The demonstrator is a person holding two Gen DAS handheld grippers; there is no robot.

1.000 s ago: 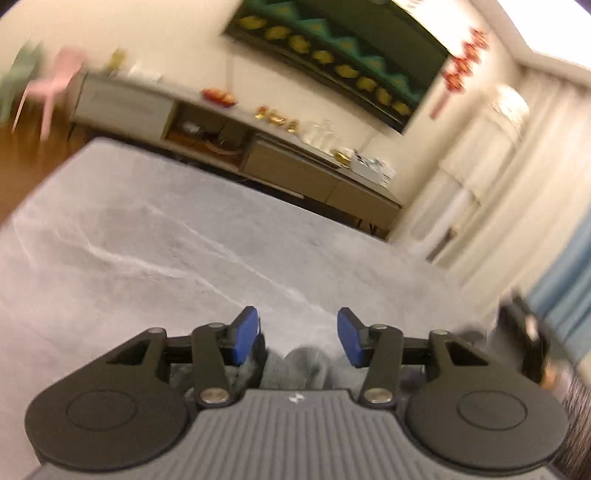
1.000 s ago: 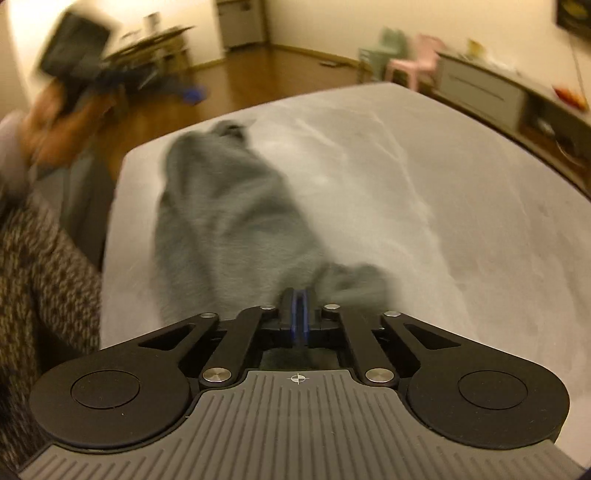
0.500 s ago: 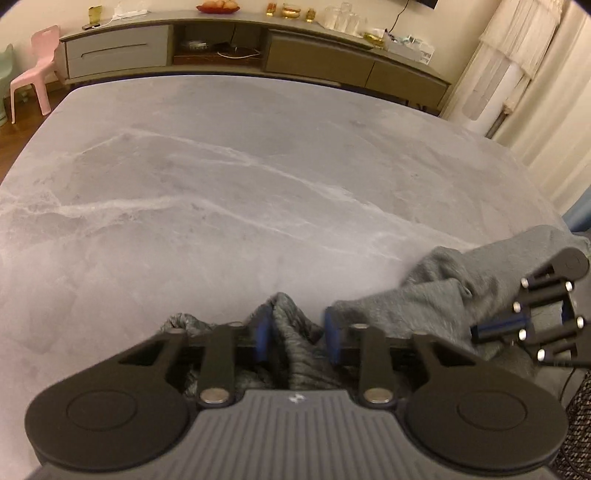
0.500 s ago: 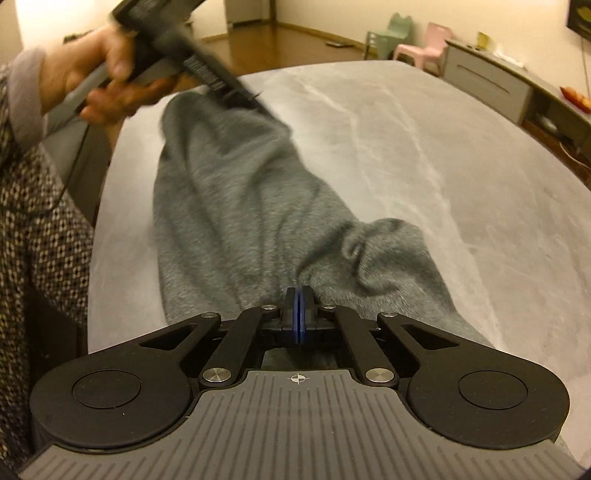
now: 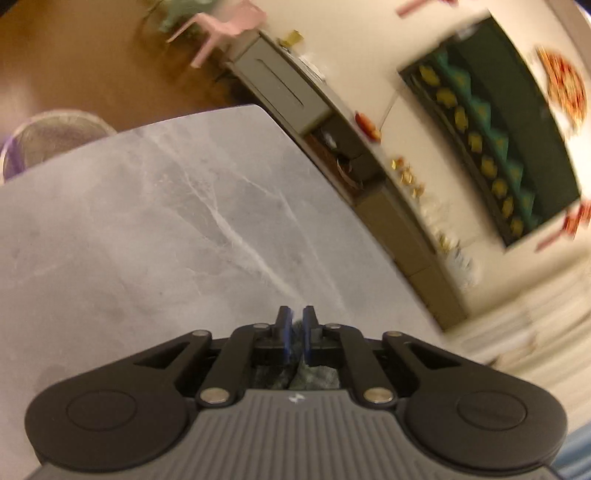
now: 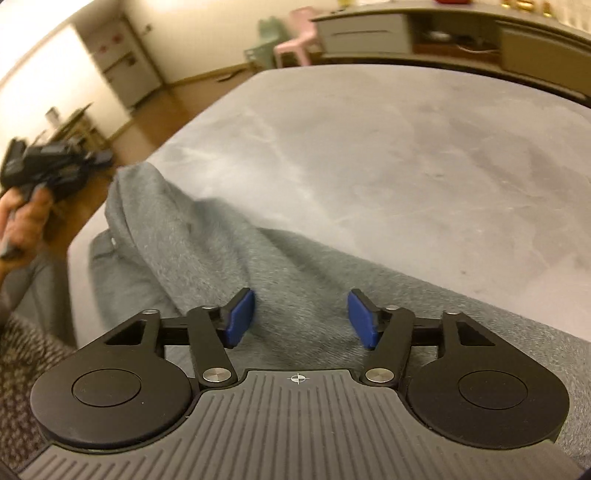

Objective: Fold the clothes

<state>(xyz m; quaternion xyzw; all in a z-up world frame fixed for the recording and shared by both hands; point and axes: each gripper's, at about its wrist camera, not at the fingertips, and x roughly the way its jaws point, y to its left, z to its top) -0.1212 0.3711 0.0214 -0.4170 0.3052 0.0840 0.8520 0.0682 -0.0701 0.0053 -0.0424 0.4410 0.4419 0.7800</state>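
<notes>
your left gripper (image 5: 294, 334) is pinching a bunched fold of the grey garment (image 5: 310, 373); its blue pads (image 5: 283, 332) are standing nearly together with only a thin wad of fabric showing between and behind them. those jaws have just been closing, and cloth is between them. the left wrist view is tilted and motion-blurred, with the grey marble tabletop (image 5: 155, 236) running from 9 o'clock toward 12 o'clock beyond the fingertips.

your right gripper (image 6: 301, 319) is standing wide apart above the garment (image 6: 280, 280); the blue pads (image 6: 242, 317) are hovering either side of the cloth and are not pressing on it. its jaws have just been opening, with fabric lying under the gap rather than clamped in it.

the garment is lying along the near edge of the tabletop (image 6: 406, 155) in the right wrist view, stretching from 4 o'clock through the centre up to a raised, peaked end at about 10 o'clock. a flatter flap is spreading at 9 o'clock beside the table edge.

your left hand (image 6: 22, 218) is appearing blurred at 9 o'clock in that view, gripping the handle of the other tool (image 6: 55, 166), off the tabletop's edge. whether cloth reaches it there, you cannot tell from this view.

a low sideboard (image 6: 443, 33) and a pink chair (image 6: 299, 33) are sitting at 12 o'clock.
</notes>
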